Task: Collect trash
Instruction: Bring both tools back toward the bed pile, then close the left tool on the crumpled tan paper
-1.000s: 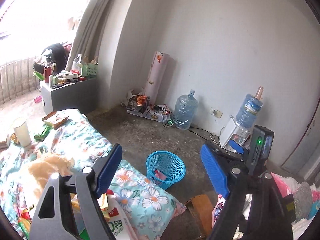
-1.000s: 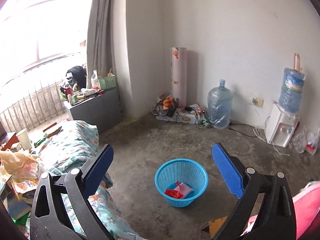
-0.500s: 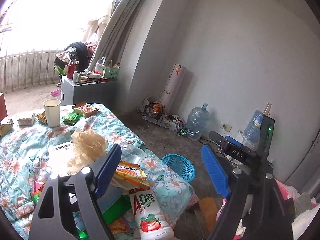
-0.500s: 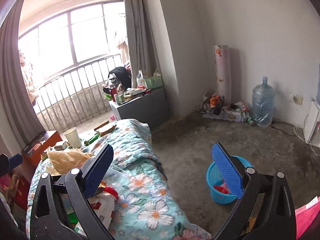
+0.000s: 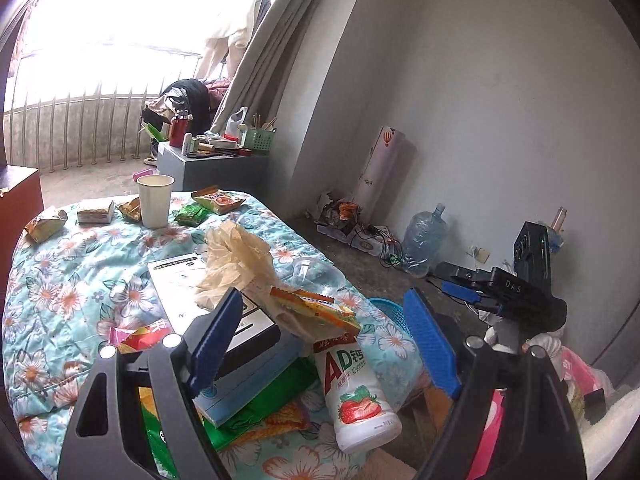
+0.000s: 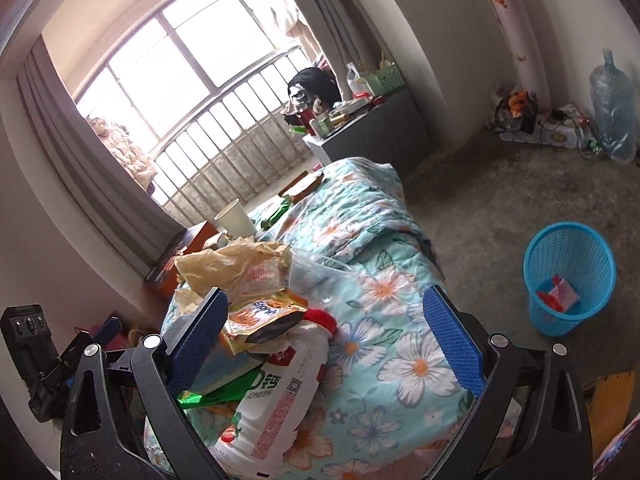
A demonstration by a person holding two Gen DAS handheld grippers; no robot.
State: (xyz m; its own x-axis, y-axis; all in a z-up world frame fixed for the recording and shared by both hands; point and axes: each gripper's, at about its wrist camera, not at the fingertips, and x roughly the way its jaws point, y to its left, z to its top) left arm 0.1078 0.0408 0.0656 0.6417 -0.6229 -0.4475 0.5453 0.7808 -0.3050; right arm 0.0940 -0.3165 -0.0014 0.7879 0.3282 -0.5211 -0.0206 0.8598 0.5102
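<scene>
Our left gripper [image 5: 320,344] and right gripper [image 6: 336,332] both have jaws wide apart and hold nothing. Right below them lies the trash: a milk bottle [image 5: 358,396], snack wrappers [image 5: 316,308] and a crumpled bag [image 5: 236,260] on the flowery bed [image 5: 80,264]. The blue basket [image 6: 568,276] on the floor holds only a scrap or two, so most is left.

Readable: large red "AD" above a strawberry picture on the white drink bottle [image 5: 358,396] lying on the floral quilt [image 5: 80,264], and "DAS" on the black gripper body [image 5: 516,292].
</scene>
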